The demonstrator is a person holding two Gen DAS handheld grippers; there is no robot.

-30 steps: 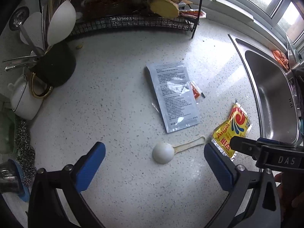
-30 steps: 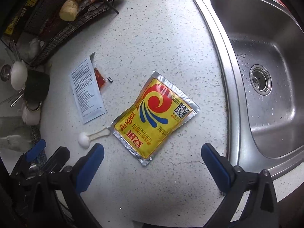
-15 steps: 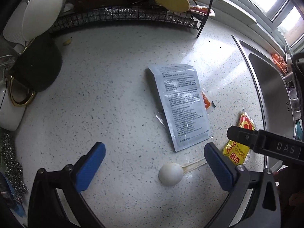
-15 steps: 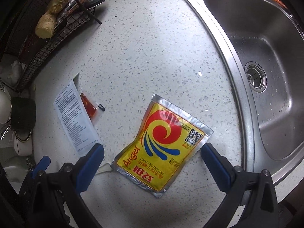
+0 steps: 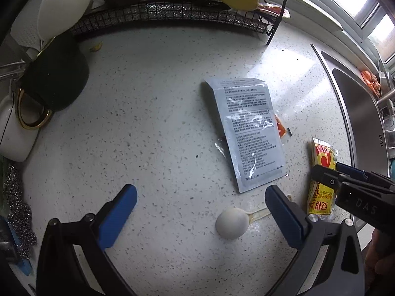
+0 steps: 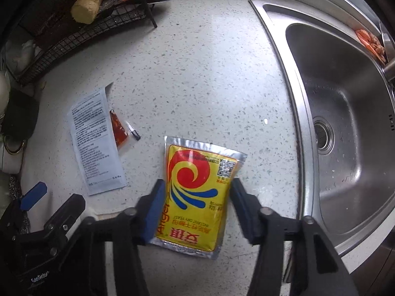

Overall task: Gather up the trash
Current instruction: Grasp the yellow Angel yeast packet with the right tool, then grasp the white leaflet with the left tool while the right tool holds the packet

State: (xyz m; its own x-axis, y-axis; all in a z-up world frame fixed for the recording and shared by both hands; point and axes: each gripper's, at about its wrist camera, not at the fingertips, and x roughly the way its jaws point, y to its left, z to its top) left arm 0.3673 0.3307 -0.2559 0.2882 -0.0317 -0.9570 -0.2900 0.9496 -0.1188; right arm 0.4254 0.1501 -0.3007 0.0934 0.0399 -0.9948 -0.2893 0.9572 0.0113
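A yellow yeast packet (image 6: 197,197) lies flat on the speckled counter; it also shows in the left wrist view (image 5: 322,180). My right gripper (image 6: 197,197) straddles it, with a blue pad at each side edge of the packet, narrowed but not clamped. A grey printed sachet (image 5: 249,130) lies mid-counter over a small red sachet (image 5: 280,128). A white plastic spoon (image 5: 232,223) lies bowl-down just inside my open, empty left gripper (image 5: 201,209), near its right finger.
A steel sink (image 6: 345,113) lies to the right. A black wire rack (image 5: 172,12) with ginger stands at the back. A black utensil holder (image 5: 54,79), a white mug (image 5: 12,133) and a steel scourer (image 5: 17,209) stand at the left.
My right gripper has dropped over the yellow packet and narrowed from wide open to its width. My left gripper has moved forward toward the grey sachet; the spoon now sits between its fingers.
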